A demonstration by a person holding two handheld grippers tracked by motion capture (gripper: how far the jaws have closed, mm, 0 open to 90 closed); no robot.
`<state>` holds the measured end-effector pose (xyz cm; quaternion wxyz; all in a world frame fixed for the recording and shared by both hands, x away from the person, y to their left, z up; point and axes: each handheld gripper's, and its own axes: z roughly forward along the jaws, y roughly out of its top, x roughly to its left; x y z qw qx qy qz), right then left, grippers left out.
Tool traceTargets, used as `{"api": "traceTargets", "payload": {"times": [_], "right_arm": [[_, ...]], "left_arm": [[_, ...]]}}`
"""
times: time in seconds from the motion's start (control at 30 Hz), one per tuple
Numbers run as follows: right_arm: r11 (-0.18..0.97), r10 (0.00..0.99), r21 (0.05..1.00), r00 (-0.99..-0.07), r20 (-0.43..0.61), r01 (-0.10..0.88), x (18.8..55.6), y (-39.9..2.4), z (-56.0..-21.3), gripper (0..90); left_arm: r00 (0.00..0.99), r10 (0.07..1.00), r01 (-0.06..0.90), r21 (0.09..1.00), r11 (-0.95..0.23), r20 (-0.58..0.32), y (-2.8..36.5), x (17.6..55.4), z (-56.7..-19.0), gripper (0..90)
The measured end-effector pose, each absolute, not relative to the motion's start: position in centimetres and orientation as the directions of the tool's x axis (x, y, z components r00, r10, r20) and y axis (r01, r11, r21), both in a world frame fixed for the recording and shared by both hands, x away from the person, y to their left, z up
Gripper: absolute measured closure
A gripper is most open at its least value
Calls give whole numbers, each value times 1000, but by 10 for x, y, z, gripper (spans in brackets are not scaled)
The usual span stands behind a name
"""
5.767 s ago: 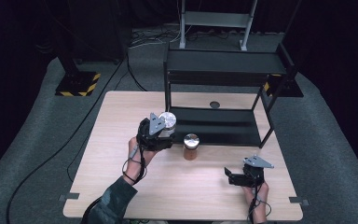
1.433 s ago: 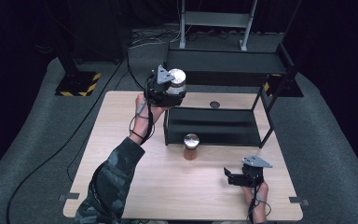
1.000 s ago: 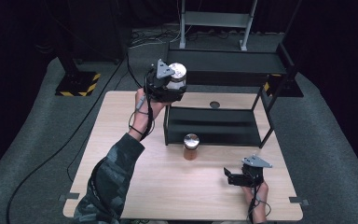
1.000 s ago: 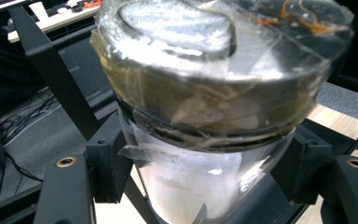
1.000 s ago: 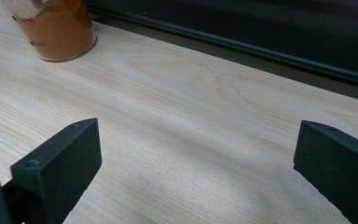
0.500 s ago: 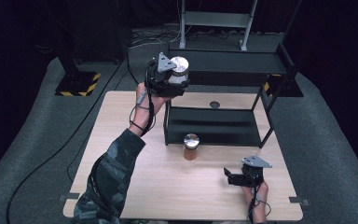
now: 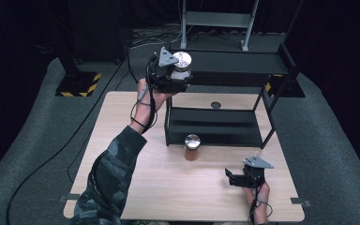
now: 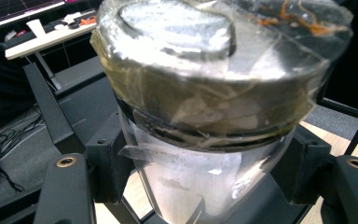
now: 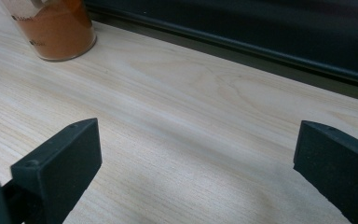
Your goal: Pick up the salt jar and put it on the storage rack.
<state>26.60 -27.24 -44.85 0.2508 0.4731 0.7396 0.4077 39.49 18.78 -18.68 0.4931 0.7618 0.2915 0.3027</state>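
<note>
High view, left gripper [image 7: 177,75]: raised above the far left of the surface [image 7: 122,140], level with the top shelf [image 7: 234,63] of the black rack [image 7: 215,126], its jaws closed on a clear jar [image 7: 182,65] with a silver lid.
High view, clear jar: held upright at the left end of the top shelf; whether it touches the shelf I cannot tell.
High view, left arm: a camouflage sleeve [image 7: 108,178] reaches from the near left edge up to the gripper.
High view, orange jar [image 7: 191,147]: stands on the surface just near of the rack's lower shelf [image 7: 215,125], silver lid up, apart from both grippers.
High view, right gripper [image 7: 234,178]: low at the near right of the surface, well apart from the orange jar, pointing left.
Left gripper view, clear jar [image 8: 205,116]: clamped between the two black jaws at its body, below the lid, which is wrapped in clear tape.
Left gripper view, rack [image 8: 74,84]: its dark frame lies behind and below the jar.
Right gripper view, right gripper [image 9: 196,163]: jaws wide apart, with bare wood between them.
Right gripper view, orange jar [image 9: 58,30]: stands at the far left on the surface [image 9: 191,107], holding orange powder.
Right gripper view, rack [image 9: 242,28]: its dark lower edge runs along the far side.
</note>
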Motion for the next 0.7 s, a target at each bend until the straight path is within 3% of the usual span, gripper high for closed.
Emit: {"api": "traceTargets", "payload": {"times": [0.7], "right_arm": [[223,904,840,-428,12,494,266,-272,-448,0]], "left_arm": [[653,740,140,934,-329,163,186,401,-167,306]]}}
